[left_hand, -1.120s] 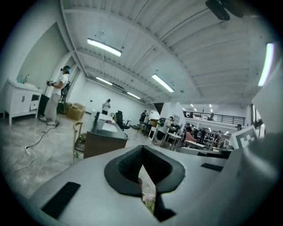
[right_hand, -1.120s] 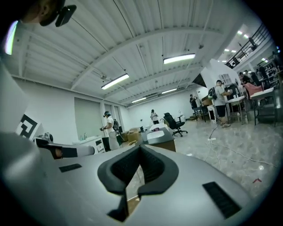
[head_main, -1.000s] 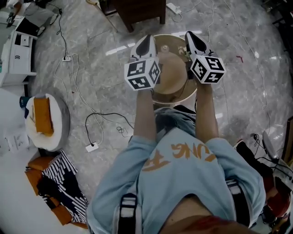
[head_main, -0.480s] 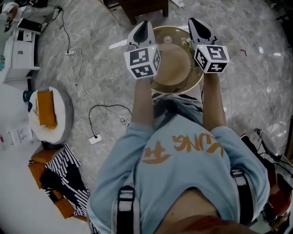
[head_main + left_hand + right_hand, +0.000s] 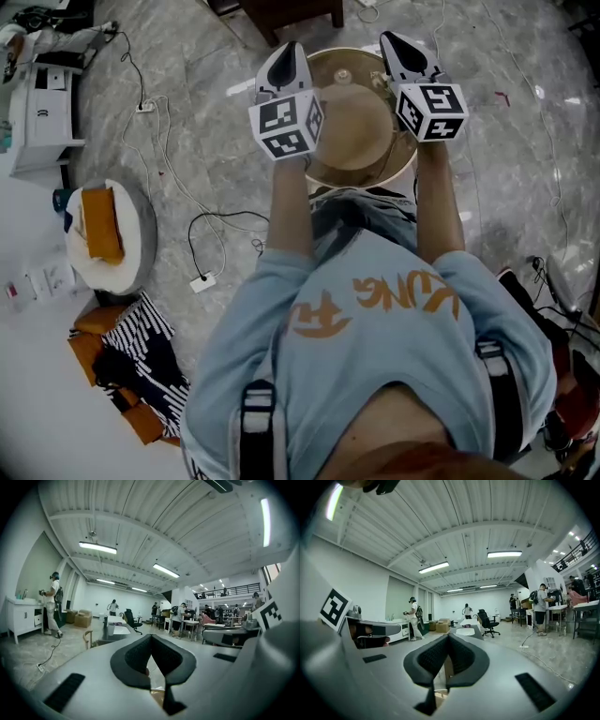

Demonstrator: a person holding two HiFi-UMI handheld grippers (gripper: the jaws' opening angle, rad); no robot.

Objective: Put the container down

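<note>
1. The container [image 5: 356, 127], a round tub with a tan lid, shows at the upper centre of the head view. It is flanked by the left gripper [image 5: 287, 58] and the right gripper [image 5: 396, 49], over the floor [image 5: 187, 141]. Whether its base touches the floor cannot be told.
2. The left fingers [image 5: 133, 660] are clenched, with a pale tan strip pinched in the gap below their tips, which reads as the container's rim. The right fingers [image 5: 429, 660] are likewise clenched on a tan strip, seemingly the opposite rim.
3. The step in hand looks like the lowering. Both grippers should descend together and level, so the tub neither tips nor twists out of the thin rim grips.
4. The landing spot should be bare floor, clear of the dark furniture [image 5: 291, 11] at the top edge and of the cable [image 5: 217, 225] at left centre.
5. The fingers should let go only once the base rests flat, both sides at about the same time, and then draw outward from the rim.
</note>
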